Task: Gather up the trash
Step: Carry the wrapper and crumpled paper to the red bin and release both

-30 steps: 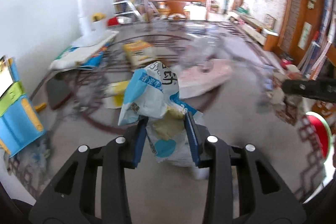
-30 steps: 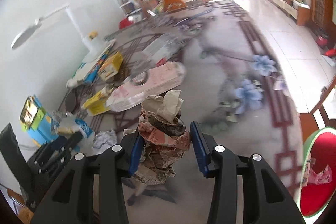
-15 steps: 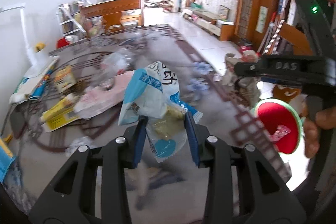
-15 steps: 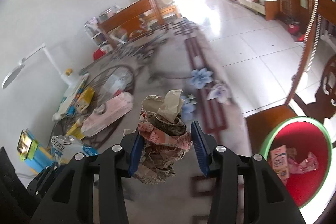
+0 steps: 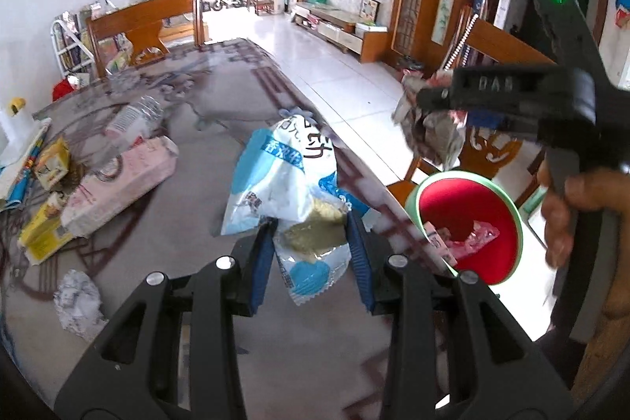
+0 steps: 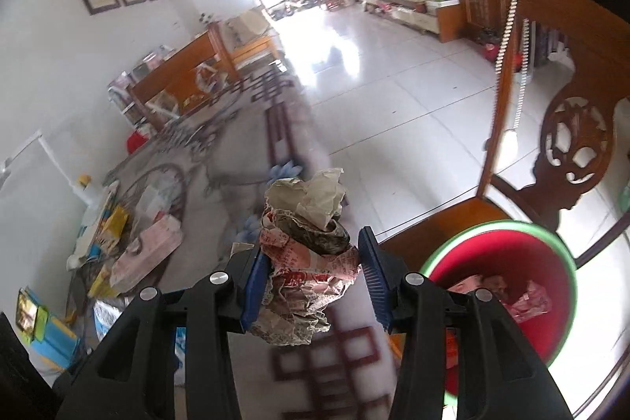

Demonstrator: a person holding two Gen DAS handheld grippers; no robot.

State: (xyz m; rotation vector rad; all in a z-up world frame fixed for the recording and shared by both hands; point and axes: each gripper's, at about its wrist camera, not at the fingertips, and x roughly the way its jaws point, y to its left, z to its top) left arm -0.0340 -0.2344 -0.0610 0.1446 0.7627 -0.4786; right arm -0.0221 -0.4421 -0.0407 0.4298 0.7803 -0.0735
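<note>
Showing: a cluttered table, a bin beside it, and two loaded tools
Table (image 5: 323, 361): patterned grey cloth with dark red border lines; its right edge runs diagonally, with white floor tiles beyond it
Chair (image 6: 567, 144): carved wood, standing off the table's right edge, its seat partly behind the bin
Bin (image 6: 567, 262): red inside with a green rim, standing just off the right edge; pink wrappers and a small carton lie in it
Left hand-held gripper (image 5: 311, 258): narrow, its blue pads pressed on the lower part of a bag, held over the table near the right edge
Right hand-held gripper (image 6: 313, 282): blue pads clamped on a paper wad, above the right edge with the bin just to its right; in the left view a hand (image 5: 559, 215) holds its handle
Bag (image 5: 283, 176): white and blue snack bag with printed characters, crumpled, standing up out of the pads
Wad (image 6: 311, 254): crumpled printed paper, red and grey, with a tan scrap on top
Pink box (image 5: 118, 184): flattened, lying toward the left edge
Bottle (image 5: 134, 113): clear plastic, on its side behind the pink box
Yellow boxes (image 5: 43, 235): beside the pink box, nearer the left edge
Foil ball (image 5: 76, 302): crumpled, silvery, near the left edge, apart from the boxes
</note>
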